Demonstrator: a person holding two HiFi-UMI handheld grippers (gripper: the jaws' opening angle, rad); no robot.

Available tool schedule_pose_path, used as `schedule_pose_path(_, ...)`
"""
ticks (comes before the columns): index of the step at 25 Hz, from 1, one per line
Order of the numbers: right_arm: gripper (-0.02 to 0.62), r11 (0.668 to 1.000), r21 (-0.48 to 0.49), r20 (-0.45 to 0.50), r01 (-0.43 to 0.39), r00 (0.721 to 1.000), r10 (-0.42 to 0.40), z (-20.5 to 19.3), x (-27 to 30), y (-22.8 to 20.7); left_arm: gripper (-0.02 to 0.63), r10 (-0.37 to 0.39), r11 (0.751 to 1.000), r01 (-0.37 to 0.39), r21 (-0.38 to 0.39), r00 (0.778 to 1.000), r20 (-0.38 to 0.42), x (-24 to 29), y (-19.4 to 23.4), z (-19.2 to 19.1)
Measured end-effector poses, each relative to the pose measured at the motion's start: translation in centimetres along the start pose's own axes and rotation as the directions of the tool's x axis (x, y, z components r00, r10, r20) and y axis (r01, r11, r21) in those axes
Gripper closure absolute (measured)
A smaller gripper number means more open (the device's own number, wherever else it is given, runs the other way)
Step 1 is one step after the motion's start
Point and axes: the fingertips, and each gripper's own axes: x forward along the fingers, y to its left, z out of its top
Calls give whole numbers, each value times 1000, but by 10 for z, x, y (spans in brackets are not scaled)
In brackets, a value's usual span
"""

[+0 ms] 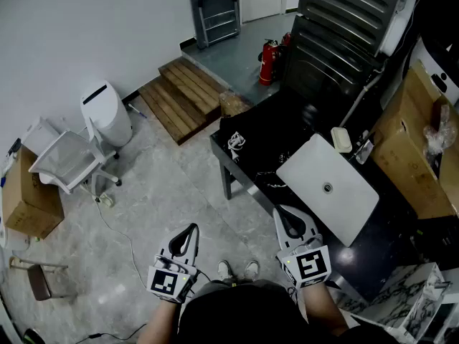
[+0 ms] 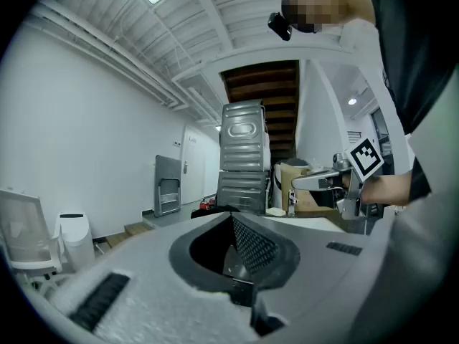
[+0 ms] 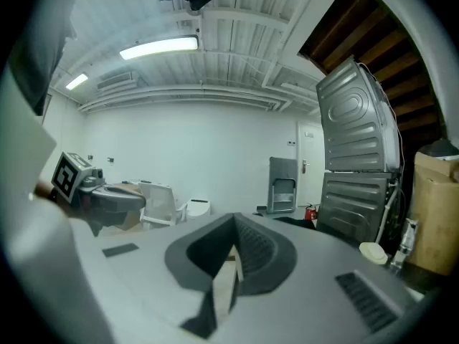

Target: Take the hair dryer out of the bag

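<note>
**Both grippers shut and empty, bag ahead on the table**

The left gripper (image 1: 193, 228) is held over the floor, its jaws closed together with nothing between them. A white chair (image 1: 66, 162) stands well off to its left. Ahead and to its right, the black bag (image 1: 239, 140) lies on the dark table's (image 1: 391, 224) left end; the hair dryer cannot be made out. The right gripper (image 1: 282, 212), likewise closed and empty, is at the table's near edge, with a white board (image 1: 330, 188) just beyond its tip.

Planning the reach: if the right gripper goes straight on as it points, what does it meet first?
Right gripper: likely the black bag on the table, passing the white board's corner; height unclear.
</note>
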Motion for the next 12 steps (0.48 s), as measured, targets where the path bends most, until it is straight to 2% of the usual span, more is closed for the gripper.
schedule_pose_path(6,584,1000,9,-15,-5,1000,5,-4,3,3,583,4,1000,-4,-6,1000,-8,-2,5,-3)
schedule_pose_path(10,583,996,85,6,-32,999,32,-3,2,7,583,-6,1000,6,-8,1000,-8,-3,7,-12)
schedule_pose_path(12,583,996,79,13,-30,1000,29,0,1,9,583,-16,1000,15,-17,1000,-6,-2,7,-13)
